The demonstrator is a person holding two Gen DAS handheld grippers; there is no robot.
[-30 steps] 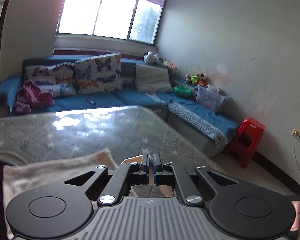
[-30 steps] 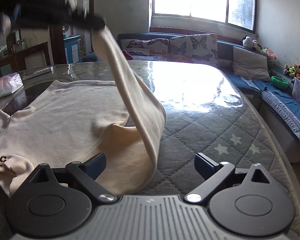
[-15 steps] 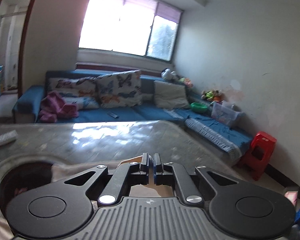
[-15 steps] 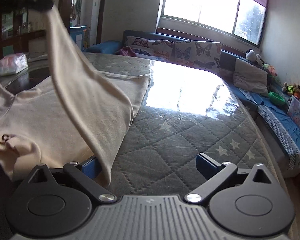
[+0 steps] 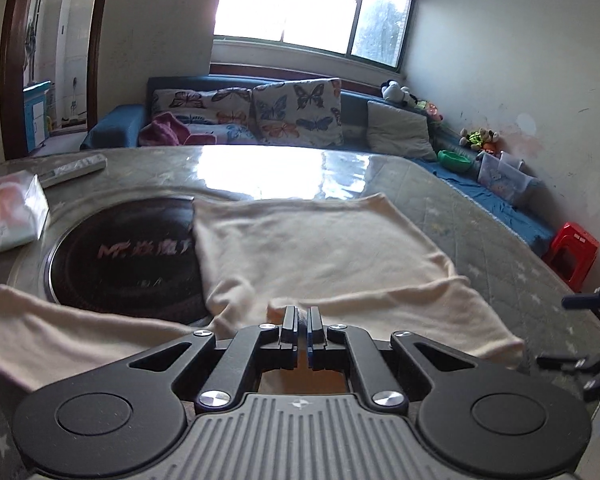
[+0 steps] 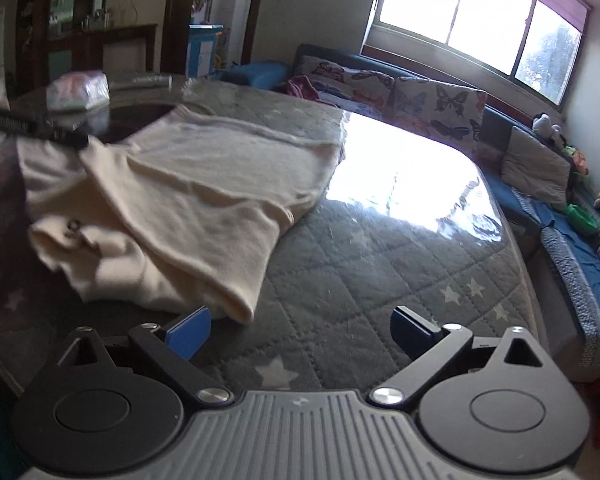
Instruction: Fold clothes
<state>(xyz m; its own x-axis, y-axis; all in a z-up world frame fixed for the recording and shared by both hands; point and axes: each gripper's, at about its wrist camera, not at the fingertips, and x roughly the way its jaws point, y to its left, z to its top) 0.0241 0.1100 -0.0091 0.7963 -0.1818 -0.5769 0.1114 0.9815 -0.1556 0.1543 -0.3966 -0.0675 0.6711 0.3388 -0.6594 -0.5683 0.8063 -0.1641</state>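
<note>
Cream garment point(image 5: 320, 248) lies spread on the bench point(image 5: 480, 216), which carries a grey quilted cover with star marks under a glossy clear sheet. In the left wrist view we see one sleeve trailing toward the near left edge, partly over a round dark inset point(image 5: 124, 256) with pinkish lettering set in the bench top. In the right wrist view a long panel of the garment point(image 6: 204, 200) is folded across its body, its rolled end just beside the right tongs' left pad. We record the left tongs point(image 5: 301, 318) as clenched on the garment: a cream fold rises between the two closed pads. In the right wrist view the left tongs point(image 6: 82, 140) appear as a dark, blurred bar at the upper left, touching the cloth there. The right tongs point(image 6: 302, 330) are released, blue pads well apart, nothing between them, hovering over bare quilt near the garment's edge. At the far left of the bench we note a tissue pack point(image 5: 8, 210) and, beyond it, a remote control point(image 5: 76, 168). Behind the bench stands a blue sofa point(image 5: 116, 130) with butterfly cushions point(image 5: 296, 110) below a bright window point(image 5: 312, 4); a red stool point(image 5: 572, 252) sits by the right wall.
</note>
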